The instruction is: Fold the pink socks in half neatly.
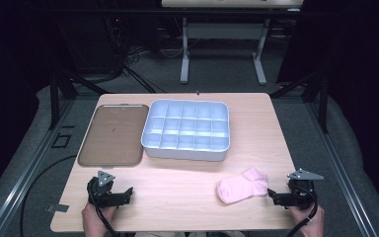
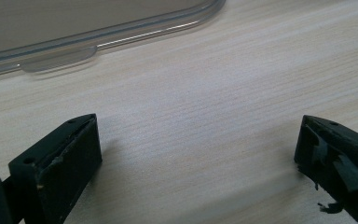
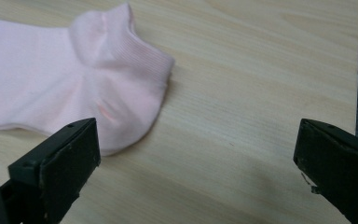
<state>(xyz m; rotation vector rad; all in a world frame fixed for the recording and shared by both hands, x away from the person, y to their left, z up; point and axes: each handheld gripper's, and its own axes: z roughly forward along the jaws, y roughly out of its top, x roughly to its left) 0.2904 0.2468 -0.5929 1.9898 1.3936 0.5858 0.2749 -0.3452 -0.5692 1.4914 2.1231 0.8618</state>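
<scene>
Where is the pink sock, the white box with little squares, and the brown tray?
pink sock (image 1: 242,186), high view, middle of the foot.
white box (image 1: 186,154), high view, near outer wall.
brown tray (image 1: 112,134), high view, flat middle.

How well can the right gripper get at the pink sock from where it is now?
Probably easily. The right gripper is open and sits just beside the sock, which lies flat on bare table; nothing stands between them.

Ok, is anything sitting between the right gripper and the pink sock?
Nothing visible. The right gripper has its jaws wide open, and the pink sock lies flat just ahead of its left jaw, with bare wooden table between them. The divided tray sits farther back, well clear.
</scene>
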